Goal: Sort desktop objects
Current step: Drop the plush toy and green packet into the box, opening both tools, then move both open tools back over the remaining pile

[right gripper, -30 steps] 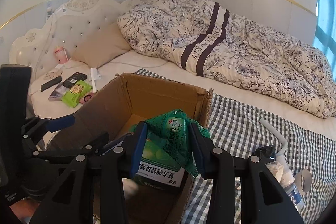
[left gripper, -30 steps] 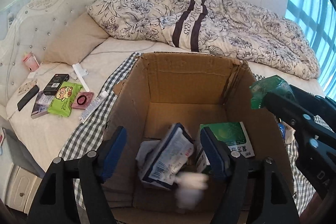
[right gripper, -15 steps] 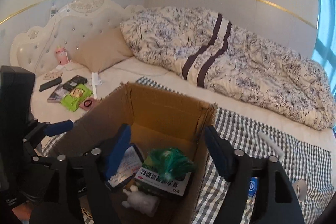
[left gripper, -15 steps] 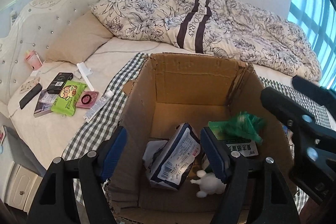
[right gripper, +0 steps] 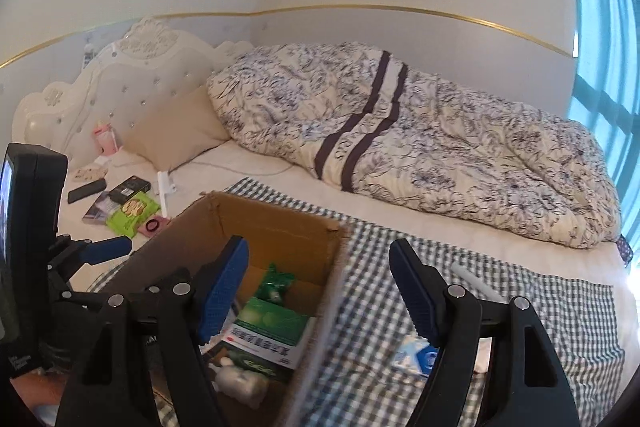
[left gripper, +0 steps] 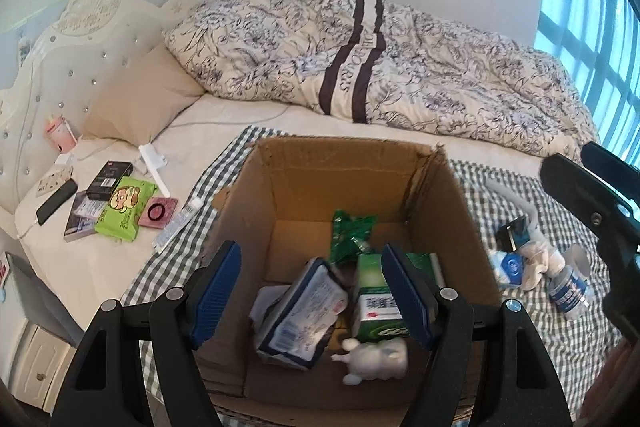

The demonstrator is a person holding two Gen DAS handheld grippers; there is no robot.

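Bed-top cardboard box [left gripper: 344,179] – both hand-held grippers [left gripper: 312,291] [right gripper: 320,291] released; water bottle [left gripper: 568,287] only in left view.

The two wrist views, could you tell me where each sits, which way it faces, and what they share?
Left wrist: above the cardboard box, looking down into it and across the bed; its own open left gripper shows, the right one at the edge.
Right wrist: over the box's right wall, facing the checked cloth; open right gripper shows.
Shared: box, green medicine box, white figurine.
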